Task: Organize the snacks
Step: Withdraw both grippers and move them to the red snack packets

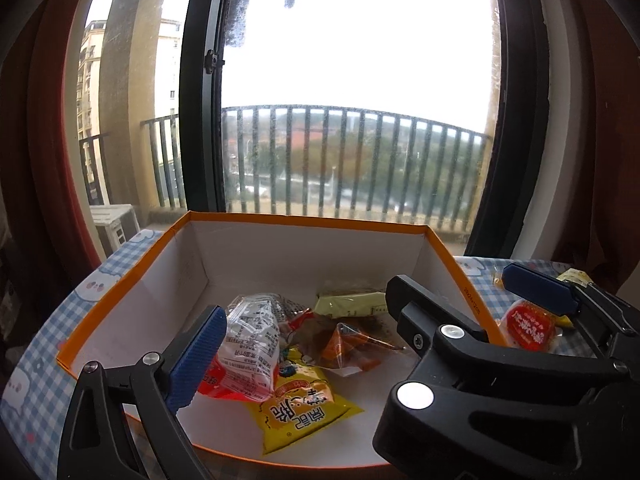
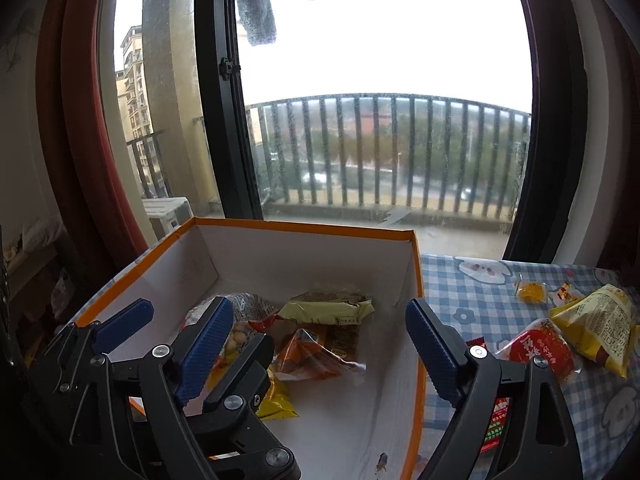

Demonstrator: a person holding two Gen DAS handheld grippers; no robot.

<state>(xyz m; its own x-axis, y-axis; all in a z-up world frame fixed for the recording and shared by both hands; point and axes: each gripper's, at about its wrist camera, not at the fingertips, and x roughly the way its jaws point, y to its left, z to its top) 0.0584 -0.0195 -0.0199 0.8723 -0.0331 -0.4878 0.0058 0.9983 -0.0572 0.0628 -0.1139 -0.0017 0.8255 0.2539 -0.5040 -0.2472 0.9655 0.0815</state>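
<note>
An orange-rimmed white box stands on the checked tablecloth and holds several snack packets: a clear-and-red bag, a yellow packet, an orange packet and a pale green packet. My left gripper is open and empty above the box. My right gripper is open and empty over the box's right part; in the left wrist view it straddles the box's right wall. A red round snack and a yellow bag lie on the cloth to the right.
The blue-checked tablecloth also carries a small orange jelly cup and a small wrapped sweet. A red packet lies under my right finger. A large window with a balcony railing stands behind the table.
</note>
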